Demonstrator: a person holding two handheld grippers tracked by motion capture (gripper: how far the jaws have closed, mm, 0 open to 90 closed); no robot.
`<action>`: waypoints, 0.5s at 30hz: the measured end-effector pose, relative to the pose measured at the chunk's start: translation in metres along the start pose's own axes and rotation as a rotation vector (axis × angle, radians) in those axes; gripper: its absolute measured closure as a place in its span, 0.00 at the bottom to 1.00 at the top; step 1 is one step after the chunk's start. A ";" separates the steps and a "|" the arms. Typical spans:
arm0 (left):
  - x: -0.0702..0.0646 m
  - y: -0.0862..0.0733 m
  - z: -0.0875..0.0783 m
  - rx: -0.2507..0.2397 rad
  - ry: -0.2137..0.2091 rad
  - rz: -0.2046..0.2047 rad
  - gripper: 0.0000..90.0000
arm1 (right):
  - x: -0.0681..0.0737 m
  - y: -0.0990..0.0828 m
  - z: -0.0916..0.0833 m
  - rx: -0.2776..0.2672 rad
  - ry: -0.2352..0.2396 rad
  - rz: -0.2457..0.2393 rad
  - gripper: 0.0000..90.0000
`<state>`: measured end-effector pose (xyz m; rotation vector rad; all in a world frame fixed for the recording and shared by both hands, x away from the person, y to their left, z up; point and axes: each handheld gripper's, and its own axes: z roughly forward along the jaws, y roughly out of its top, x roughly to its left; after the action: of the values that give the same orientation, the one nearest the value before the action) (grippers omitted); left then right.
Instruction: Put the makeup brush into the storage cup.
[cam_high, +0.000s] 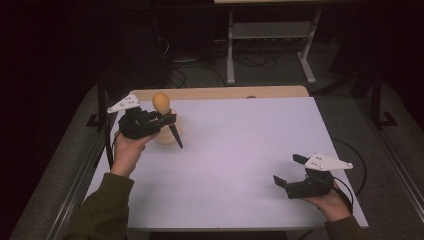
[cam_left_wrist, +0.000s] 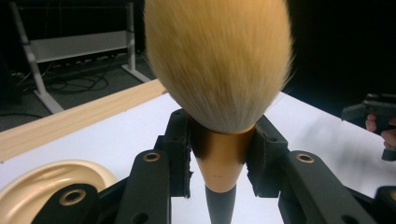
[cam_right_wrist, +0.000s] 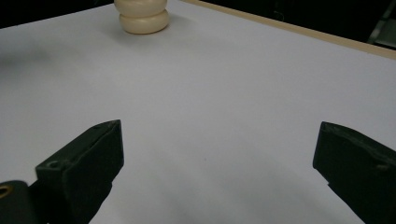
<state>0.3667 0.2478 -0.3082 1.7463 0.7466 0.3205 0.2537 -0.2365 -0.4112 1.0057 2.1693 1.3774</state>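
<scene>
A makeup brush (cam_high: 160, 101) with a tan bristle head, gold ferrule and black handle stands nearly upright above the table's far left, head up. My left gripper (cam_high: 167, 119) is shut on its ferrule; in the left gripper view the brush (cam_left_wrist: 219, 60) sits clamped between both jaws of the left gripper (cam_left_wrist: 219, 154). Just behind and below it is a cream ribbed holder (cam_high: 167, 136), also visible as the holder (cam_left_wrist: 46, 186) and the holder (cam_right_wrist: 142, 16). My right gripper (cam_high: 288, 170) hovers over the near right of the table, jaws wide apart with nothing between them, seen as the right gripper (cam_right_wrist: 217, 154).
The white table top (cam_high: 240, 150) has a wooden strip (cam_high: 225, 92) along its far edge. Beyond it, on the dark floor, stand white desk legs (cam_high: 230, 50) and cables. The other hand's gripper (cam_left_wrist: 373, 112) shows at the right edge of the left gripper view.
</scene>
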 end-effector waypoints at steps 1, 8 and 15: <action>0.001 0.001 -0.001 0.000 0.004 0.003 0.72 | 0.000 -0.001 -0.001 0.004 -0.001 0.003 0.01; 0.013 0.008 -0.003 -0.010 0.037 0.007 0.72 | -0.003 -0.004 -0.004 0.000 -0.007 0.010 0.01; 0.021 0.015 -0.003 -0.016 0.059 0.018 0.72 | -0.003 -0.006 -0.005 0.001 -0.010 0.018 0.01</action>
<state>0.3857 0.2617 -0.2968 1.7354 0.7687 0.3907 0.2505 -0.2439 -0.4142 1.0327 2.1589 1.3769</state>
